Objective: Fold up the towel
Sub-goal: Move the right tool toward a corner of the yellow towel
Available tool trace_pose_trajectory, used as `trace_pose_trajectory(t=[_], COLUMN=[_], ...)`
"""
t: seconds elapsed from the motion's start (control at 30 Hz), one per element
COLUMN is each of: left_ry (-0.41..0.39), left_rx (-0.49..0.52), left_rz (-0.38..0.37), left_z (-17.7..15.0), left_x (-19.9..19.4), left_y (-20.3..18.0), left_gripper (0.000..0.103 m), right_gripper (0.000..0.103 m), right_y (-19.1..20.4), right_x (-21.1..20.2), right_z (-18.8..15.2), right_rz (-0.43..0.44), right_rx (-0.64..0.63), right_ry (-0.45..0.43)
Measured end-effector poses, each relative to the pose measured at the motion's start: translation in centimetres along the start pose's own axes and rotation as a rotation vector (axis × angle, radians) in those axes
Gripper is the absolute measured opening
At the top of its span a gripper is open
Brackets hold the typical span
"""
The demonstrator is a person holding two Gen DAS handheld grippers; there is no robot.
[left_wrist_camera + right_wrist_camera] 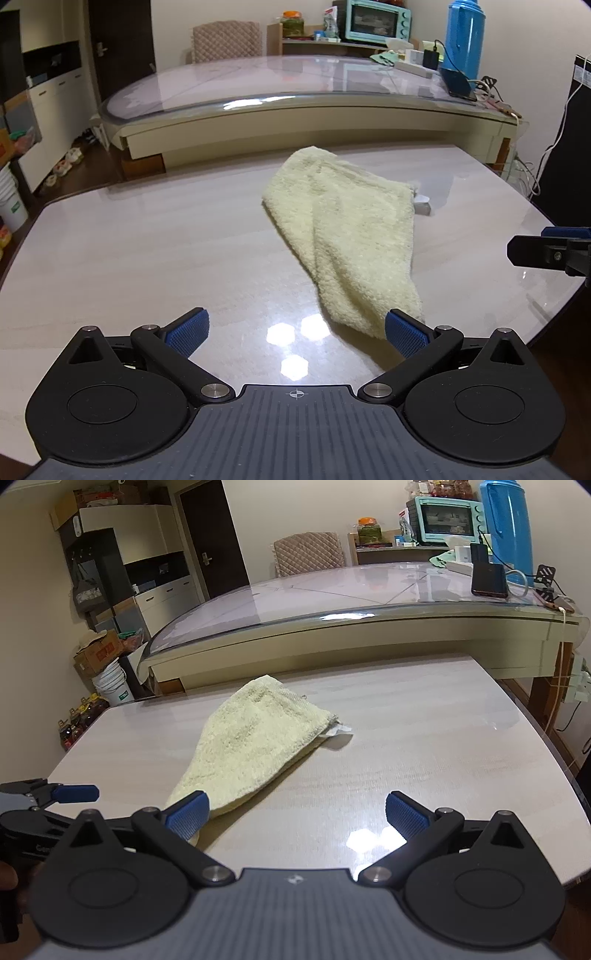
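Note:
A pale yellow towel [343, 225] lies bunched and roughly folded on the light marble-look table [147, 240], a white tag poking out at its far right corner. My left gripper [297, 332] is open, nothing between its blue pads; its right pad [404, 332] sits just in front of the towel's near tip. In the right wrist view the same towel [255, 746] stretches toward the near left, and my right gripper [297, 812] is open, its left pad [188, 812] overlapping the towel's near end. The other gripper's fingers [74, 794] show at the left edge.
A bigger glass-topped table [295, 85] stands right behind, carrying a blue thermos [463, 40], a phone, cables and small items at its right end. A quilted chair [225, 40] and a mint toaster oven [376, 20] are further back. Buckets and boxes crowd the floor at left.

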State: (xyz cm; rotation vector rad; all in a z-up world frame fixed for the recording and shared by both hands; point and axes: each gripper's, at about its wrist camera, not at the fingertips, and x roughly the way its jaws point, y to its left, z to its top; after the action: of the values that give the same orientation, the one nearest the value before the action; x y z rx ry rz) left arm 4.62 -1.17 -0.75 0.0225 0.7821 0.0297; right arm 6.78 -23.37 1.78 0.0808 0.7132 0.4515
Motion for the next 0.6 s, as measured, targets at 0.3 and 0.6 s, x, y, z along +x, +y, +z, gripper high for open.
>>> trace_pose_trajectory(t=[0.3,0.6], left_ry=[0.014,0.005], left_rx=[-0.01,-0.002], left_rz=[-0.013,-0.001], left_z=[0.8,1.9], left_x=[0.9,1.5], left_y=[0.8,1.7], left_gripper=[0.103,0.103], right_gripper=[0.103,0.103], right_y=[0.0,-0.1], right_x=[2.5,4.9], right_z=[1.7,3.2], right_rz=[0.009,0.016], right_rx=[-0.011,-0.021], right_ry=[0.0,0.008])
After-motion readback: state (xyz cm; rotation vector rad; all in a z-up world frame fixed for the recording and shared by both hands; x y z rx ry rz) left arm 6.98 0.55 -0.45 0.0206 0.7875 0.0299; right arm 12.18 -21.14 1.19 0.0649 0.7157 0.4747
